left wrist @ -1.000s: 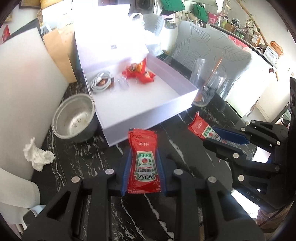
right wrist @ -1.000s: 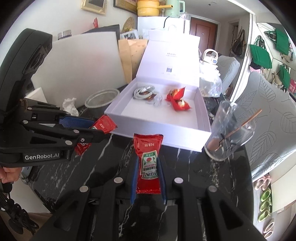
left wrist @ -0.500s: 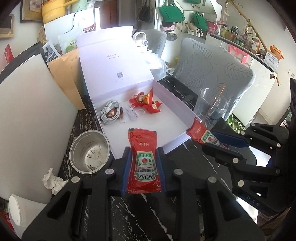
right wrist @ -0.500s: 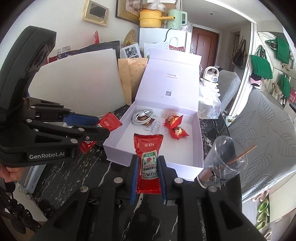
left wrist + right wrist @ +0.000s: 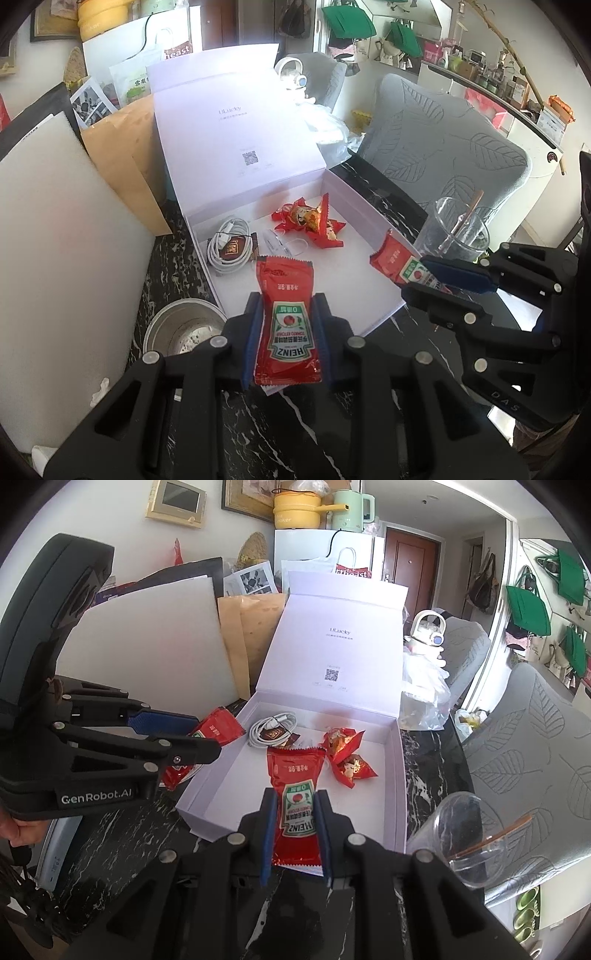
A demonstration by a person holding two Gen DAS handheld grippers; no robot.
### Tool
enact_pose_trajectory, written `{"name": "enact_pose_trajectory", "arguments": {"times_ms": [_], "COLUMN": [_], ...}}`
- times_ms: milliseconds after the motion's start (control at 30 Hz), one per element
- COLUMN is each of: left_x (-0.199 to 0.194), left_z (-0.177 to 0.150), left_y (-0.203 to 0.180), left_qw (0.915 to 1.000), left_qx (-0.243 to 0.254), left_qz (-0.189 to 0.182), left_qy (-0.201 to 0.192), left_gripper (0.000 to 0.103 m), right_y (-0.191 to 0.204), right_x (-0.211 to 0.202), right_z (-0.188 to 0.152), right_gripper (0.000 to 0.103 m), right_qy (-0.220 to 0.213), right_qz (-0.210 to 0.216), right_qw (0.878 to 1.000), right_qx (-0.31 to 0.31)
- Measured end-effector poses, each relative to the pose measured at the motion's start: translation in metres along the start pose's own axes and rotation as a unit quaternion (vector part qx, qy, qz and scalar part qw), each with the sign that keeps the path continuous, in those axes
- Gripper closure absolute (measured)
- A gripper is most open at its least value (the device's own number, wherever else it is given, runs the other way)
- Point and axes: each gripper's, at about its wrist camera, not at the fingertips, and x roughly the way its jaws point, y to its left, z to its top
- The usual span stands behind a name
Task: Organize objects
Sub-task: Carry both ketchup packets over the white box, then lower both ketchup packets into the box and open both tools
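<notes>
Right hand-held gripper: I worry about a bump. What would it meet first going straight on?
Probably the bare floor of the white box, short of the red snack packets; depth is uncertain.

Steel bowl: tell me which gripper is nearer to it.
Left. The left gripper hangs just beside the steel bowl, by the box's near corner; the right gripper is across the box from it.

"HEINZ" on both ketchup packets (image 5: 287, 325) (image 5: 297, 805), "ULucky" inside the box lid (image 5: 334, 642), "GenRobot.AI" on the left gripper (image 5: 192, 746).
</notes>
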Motion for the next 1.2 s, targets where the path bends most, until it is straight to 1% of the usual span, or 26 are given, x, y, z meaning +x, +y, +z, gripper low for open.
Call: {"name": "enact_pose_trajectory", "arguments": {"times_ms": [333,800,1000,1200], "left_x": [0.045,0.093,0.110,0.127], "left_z": [0.029,0.064,0.076,0.080], "left_y": [0.015,0.035,0.043,0.047], "left_qw": [0.9998,0.9996,0.9995,0.9990], "left_qx": [-0.004,-0.004,-0.004,-0.005], "left_qz": [-0.006,0.007,0.014,0.018], "left_qy": [0.018,0.026,0.029,0.041], "left_gripper": [0.078,0.077,0.077,0.077], "right_y": [-0.021,-0.046,-0.051,-0.054], "right_x": [0.042,0.091,0.110,0.123], "right_z": [0.021,0.055,0.065,0.069], "right_gripper": [0.084,0.084,0.084,0.083], "right_qy": [0.016,0.017,0.021,0.025], "right_qz": [0.000,-0.007,-0.013,-0.016], "right_qw": [1.000,1.000,0.999,0.999], "right_qx": [0.004,0.017,0.022,0.030]}}
